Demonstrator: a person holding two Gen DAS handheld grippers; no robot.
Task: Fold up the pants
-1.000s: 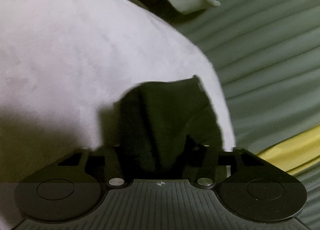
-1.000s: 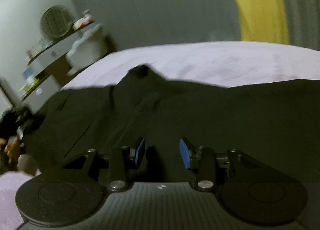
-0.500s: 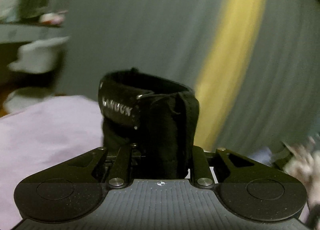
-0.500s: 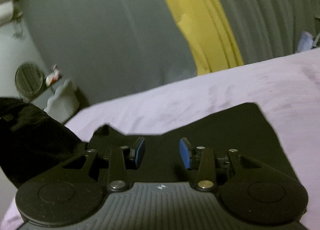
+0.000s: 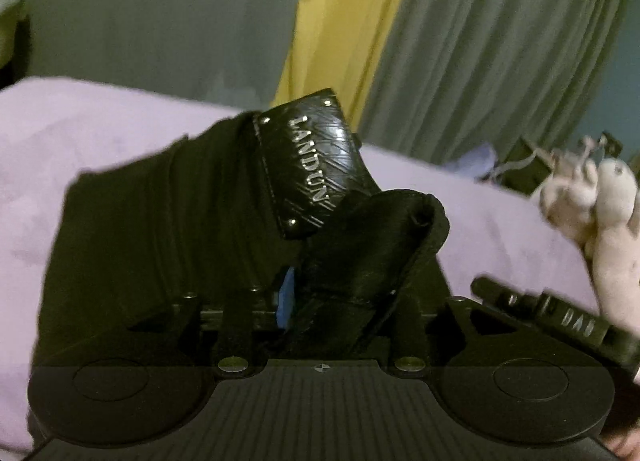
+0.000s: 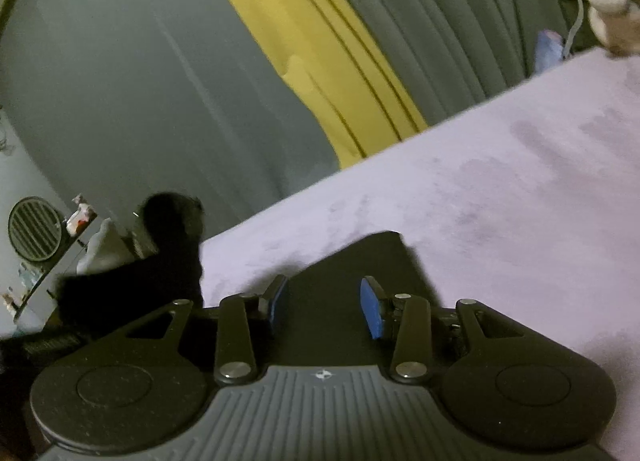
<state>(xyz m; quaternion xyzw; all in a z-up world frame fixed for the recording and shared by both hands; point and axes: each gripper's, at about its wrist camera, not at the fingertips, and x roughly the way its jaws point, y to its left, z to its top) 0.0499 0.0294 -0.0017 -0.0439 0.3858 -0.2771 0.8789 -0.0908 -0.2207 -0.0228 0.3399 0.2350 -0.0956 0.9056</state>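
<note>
The black pants (image 5: 168,229) lie on a lilac bed cover (image 5: 80,121). My left gripper (image 5: 320,301) is shut on a bunched fold of the pants at the waistband, where a shiny black "LANDUN" label (image 5: 316,165) stands up. One blue pad (image 5: 286,297) shows beside the cloth. In the right wrist view a flat part of the pants (image 6: 360,273) lies under my right gripper (image 6: 324,301), which is open and empty just above it. A dark lifted bunch of the pants (image 6: 160,261) shows at the left.
Grey and yellow curtains (image 5: 360,21) hang behind the bed. A pale plush toy (image 5: 600,213) lies at the right on the bed. The other gripper's black body (image 5: 560,321) shows at the right. A shelf with a fan (image 6: 34,229) stands far left.
The left gripper has swung round with the waistband, lifting it over the bed toward the right. The right gripper has tilted and stays open over the flat pants.
</note>
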